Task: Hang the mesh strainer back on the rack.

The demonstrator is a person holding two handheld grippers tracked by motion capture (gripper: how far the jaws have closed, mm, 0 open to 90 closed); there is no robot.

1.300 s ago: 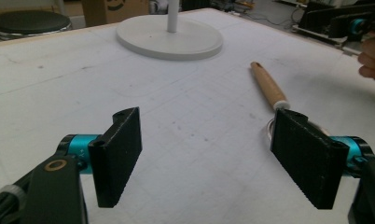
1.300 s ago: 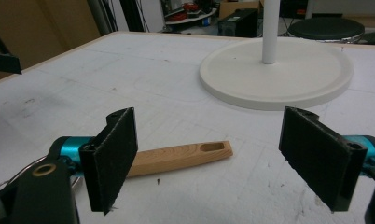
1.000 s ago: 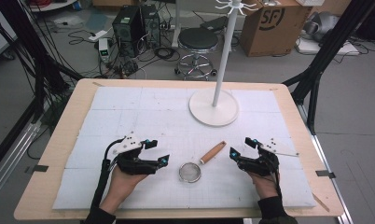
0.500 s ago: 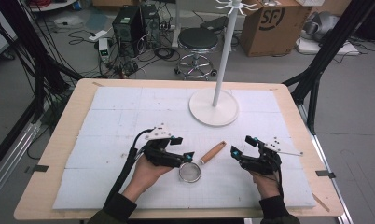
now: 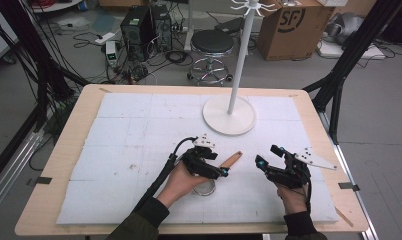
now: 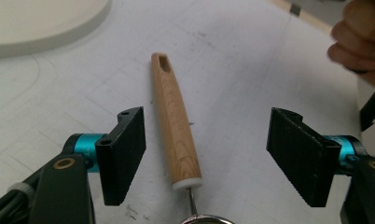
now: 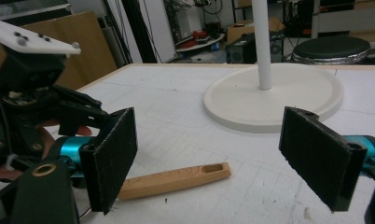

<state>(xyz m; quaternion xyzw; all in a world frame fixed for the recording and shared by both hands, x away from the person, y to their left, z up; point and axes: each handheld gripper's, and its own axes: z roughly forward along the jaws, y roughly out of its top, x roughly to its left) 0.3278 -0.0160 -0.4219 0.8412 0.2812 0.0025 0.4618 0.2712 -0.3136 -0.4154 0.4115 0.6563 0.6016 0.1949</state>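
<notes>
A small metal strainer [image 5: 205,189] with a wooden handle [image 5: 232,160] lies on the white mat. My left gripper [image 5: 221,171] hovers over it, the hand covering most of the mesh ring. In the left gripper view the handle [image 6: 176,126] lies between the jaws of the left gripper [image 6: 213,156]. The jaws have just been closing a little, but the pads stand clear of the wood on both sides. My right gripper [image 5: 265,156] rests open to the right of the handle, nothing between its jaws. In the right gripper view, its own jaws [image 7: 213,158] frame the handle [image 7: 176,179].
A white stand with a round base [image 5: 229,116] and tall pole [image 5: 240,55] stands behind the handle, mid-table. The wooden table edge [image 5: 69,135] frames the white mat [image 5: 129,130]. A stool, boxes and cables sit on the floor beyond.
My left gripper has travelled right across the mat, from well left of the strainer to over it, with the handle now between its jaws. The right gripper has stayed put.
</notes>
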